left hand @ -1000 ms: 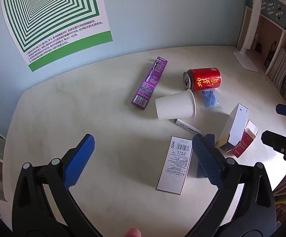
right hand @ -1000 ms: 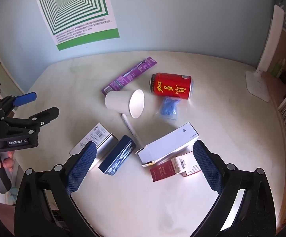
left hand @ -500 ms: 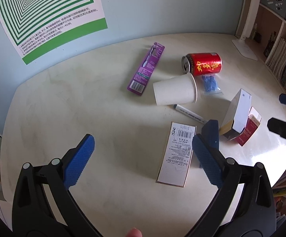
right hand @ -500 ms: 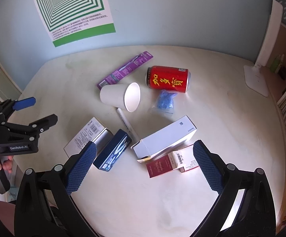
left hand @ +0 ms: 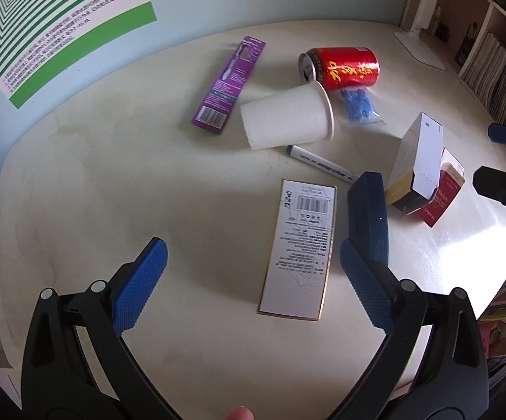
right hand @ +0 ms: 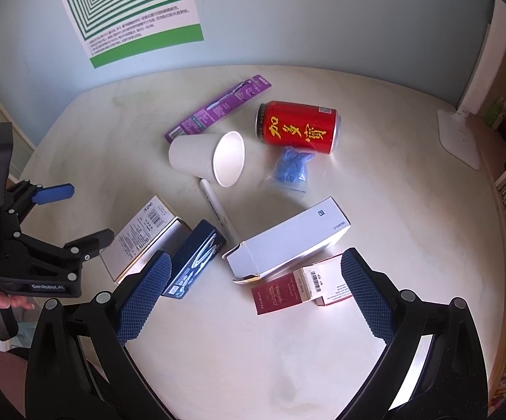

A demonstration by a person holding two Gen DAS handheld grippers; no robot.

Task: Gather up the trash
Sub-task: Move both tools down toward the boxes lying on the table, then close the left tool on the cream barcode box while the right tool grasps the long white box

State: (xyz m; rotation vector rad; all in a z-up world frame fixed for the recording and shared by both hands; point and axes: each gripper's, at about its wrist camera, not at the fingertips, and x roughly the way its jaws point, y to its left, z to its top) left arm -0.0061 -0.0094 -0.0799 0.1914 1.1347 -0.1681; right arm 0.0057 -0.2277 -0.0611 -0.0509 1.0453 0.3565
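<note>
Nothing is collected yet; this looks like the approach before the first pick. The left gripper [left hand: 249, 273] hangs with its jaws spread wide and empty, and low in the centre of the left wrist view the flat white rectangular carton with a barcode [left hand: 300, 248] lies between the blue pads, apparently below them. That makes it the likeliest first target. The next move calls for lowering the pads to the carton's long edges and closing across its narrow width, since it lies flat on the pale round table [left hand: 113, 182] and offers little height to grip.

The right gripper [right hand: 254, 288] is equally wide open and holds nothing. In the right wrist view the dark red and white small packet [right hand: 298, 288] sits just ahead of its pads, low centre, with the long white open-ended box [right hand: 288, 241] resting against it, one end flap gaping.

The rest of the litter lies loose around mid-frame:
- a white paper cup on its side [right hand: 205, 157], mouth toward the lower right;
- a red drink can with gold characters [right hand: 298, 127], also on its side, up right of the cup;
- a small clear bag of blue bits [right hand: 291, 169] just below the can;
- a purple carded toothbrush pack [right hand: 218, 108] at upper centre;
- a white marker pen [right hand: 218, 208] below the cup;
- a dark blue slim box [right hand: 193, 259] beside the barcode carton.

No bin shows in either view, so where the trash goes I cannot tell.
</note>
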